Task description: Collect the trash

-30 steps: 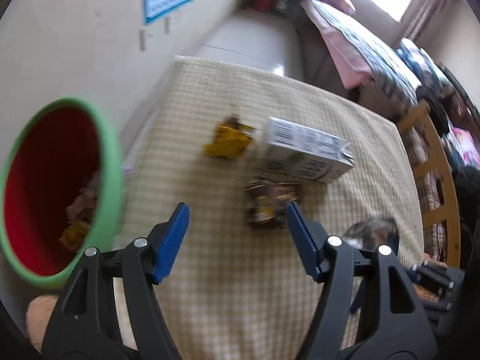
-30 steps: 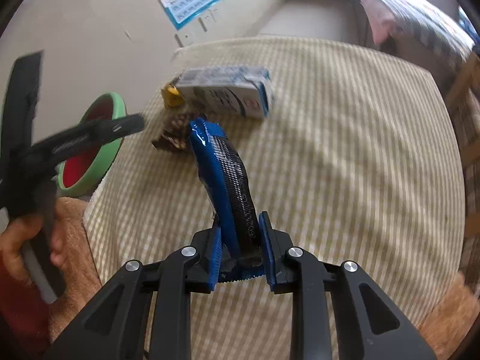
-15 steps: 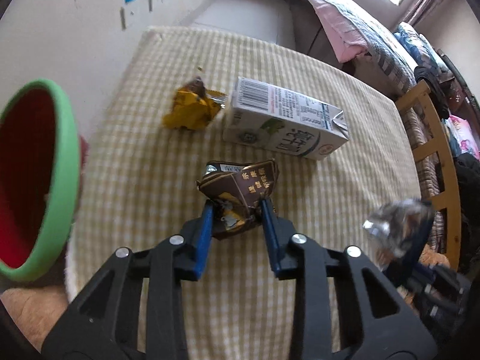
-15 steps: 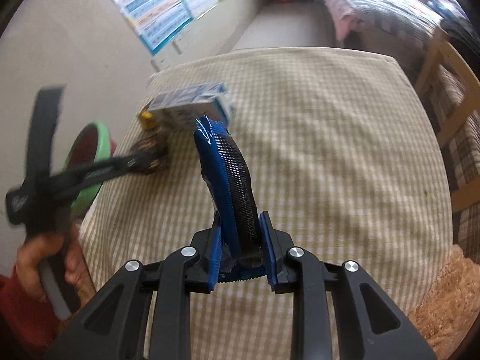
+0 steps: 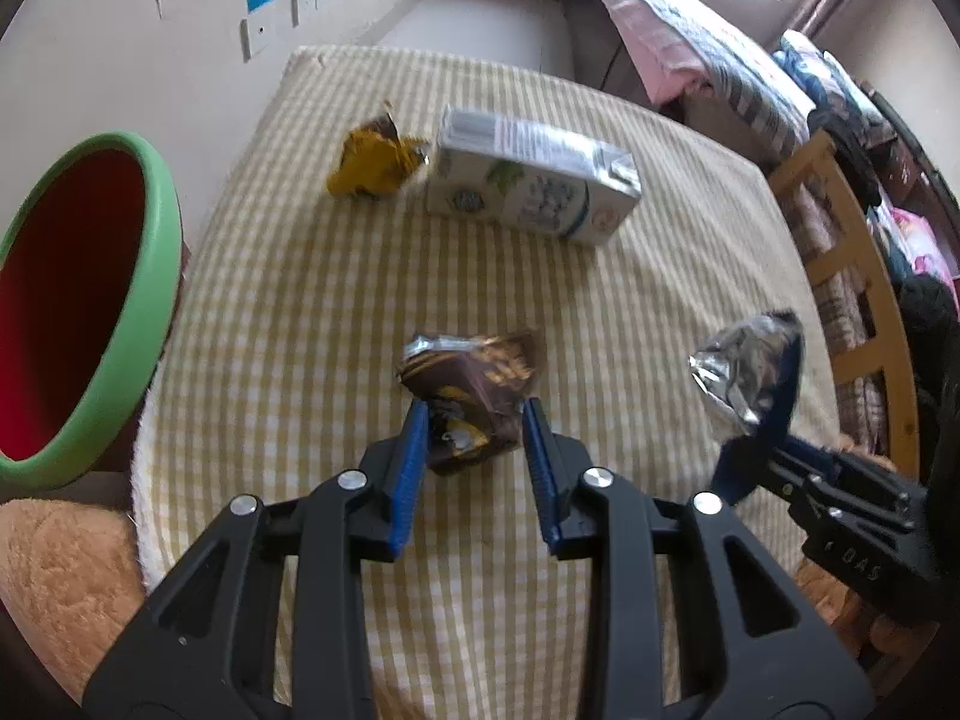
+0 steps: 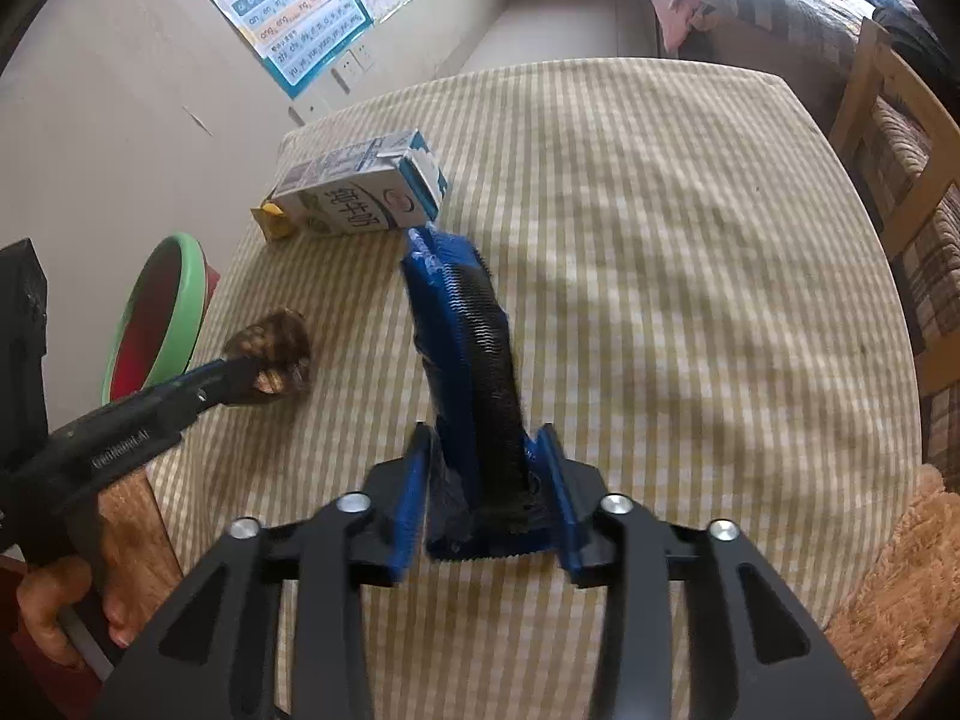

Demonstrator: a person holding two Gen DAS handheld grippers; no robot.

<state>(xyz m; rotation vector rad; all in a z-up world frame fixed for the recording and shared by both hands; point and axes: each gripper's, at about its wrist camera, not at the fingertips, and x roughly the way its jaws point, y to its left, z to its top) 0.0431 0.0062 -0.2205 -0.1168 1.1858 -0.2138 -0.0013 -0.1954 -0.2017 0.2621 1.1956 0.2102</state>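
Observation:
My left gripper (image 5: 477, 420) is shut on a crumpled brown wrapper (image 5: 468, 384) held just above the checked tablecloth; it also shows in the right wrist view (image 6: 273, 354). My right gripper (image 6: 483, 450) is shut on a blue and black snack wrapper (image 6: 465, 348) that stands up between the fingers; its silver inside shows in the left wrist view (image 5: 741, 369). A white milk carton (image 5: 528, 180) lies on its side at the far part of the table, with a yellow wrapper (image 5: 372, 165) to its left. A green-rimmed red bin (image 5: 72, 300) stands off the table's left edge.
The table (image 6: 690, 240) has a yellow checked cloth. A wooden chair (image 5: 858, 276) stands at its right side. A wall with posters (image 6: 306, 6) is behind the table on the left. A brown furry cover (image 5: 54, 564) lies at the near left.
My left gripper closed on the brown wrapper and has lifted it a little. The right gripper kept hold of the blue wrapper and drew back slightly.

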